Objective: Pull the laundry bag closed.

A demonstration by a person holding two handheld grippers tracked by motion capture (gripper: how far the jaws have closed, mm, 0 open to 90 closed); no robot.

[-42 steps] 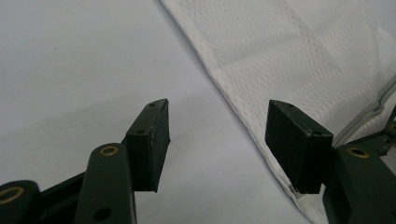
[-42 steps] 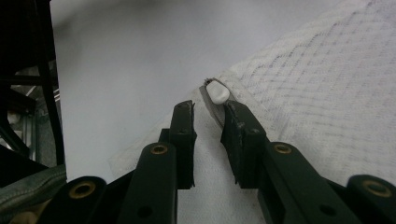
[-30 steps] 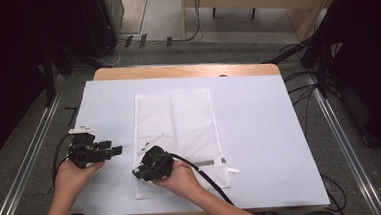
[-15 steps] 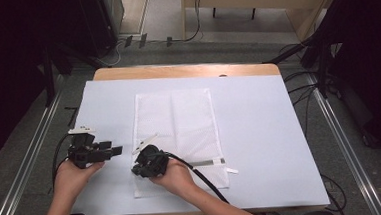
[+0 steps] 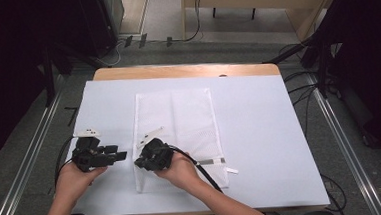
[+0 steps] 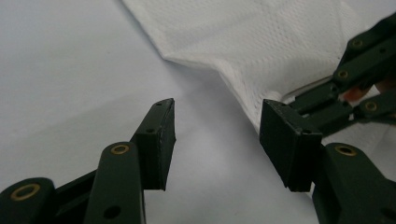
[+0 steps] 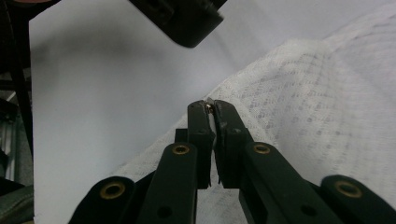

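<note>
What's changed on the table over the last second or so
The right gripper has just closed its jaws on the left edge of the white mesh bag, lifting that edge slightly. The left gripper has just been closing a little, nothing between its jaws. The bag's far end stayed flat.

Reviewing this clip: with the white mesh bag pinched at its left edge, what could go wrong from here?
1. The right tool is shut on a small metal piece, probably the zipper pull, at the white mesh laundry bag's edge; so thin a hold may slip.
2. The left tool, jaws just closing, is open with nothing between; it might miss the edge or bump the right tool.
</note>
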